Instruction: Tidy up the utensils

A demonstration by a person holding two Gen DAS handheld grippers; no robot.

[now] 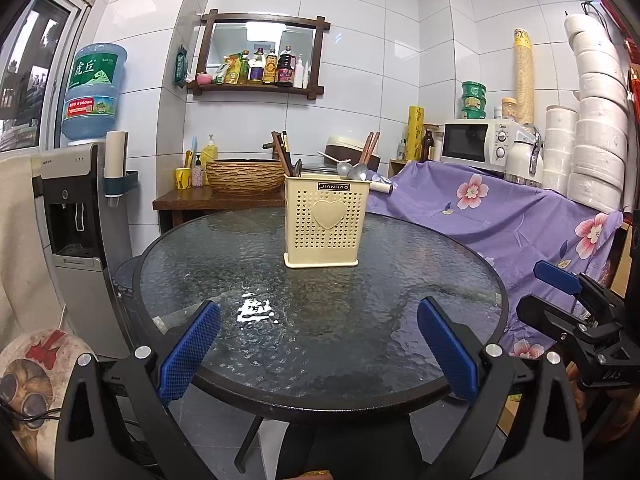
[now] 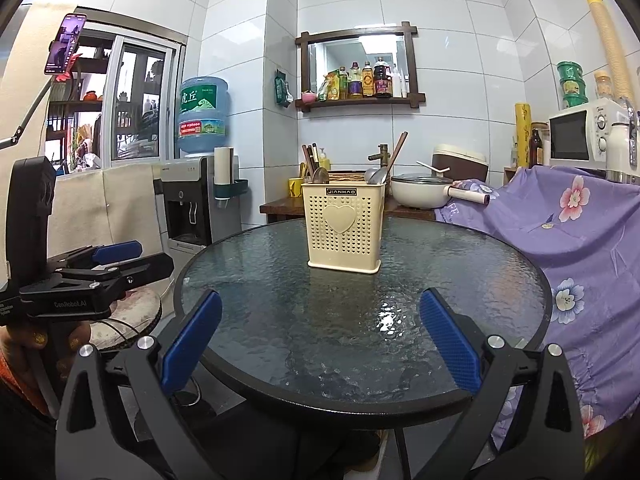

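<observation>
Currently both claws, left gripper (image 1: 319, 344) and right gripper (image 2: 320, 338), are hanging open, empty, at table (image 1: 400, 360) near edge. Utensil holder (image 1: 322, 226) is standing mid-table; spoons (image 1: 352, 170), seemingly loose, are risking tipping it if snagged.

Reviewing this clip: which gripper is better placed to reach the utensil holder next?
Neither clearly: left gripper and right gripper both hover open, empty, near the table's near edge, facing the utensil holder.

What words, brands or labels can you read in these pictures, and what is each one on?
"JIANHAO": black plate on the cream utensil holder.
"虎丘": label of the blue water jug.
"CenRobot.AI": body of the left gripper.
"UAS": body of the right gripper, uncertain.
Shelf bottles, microwave dials: too small to read.
</observation>
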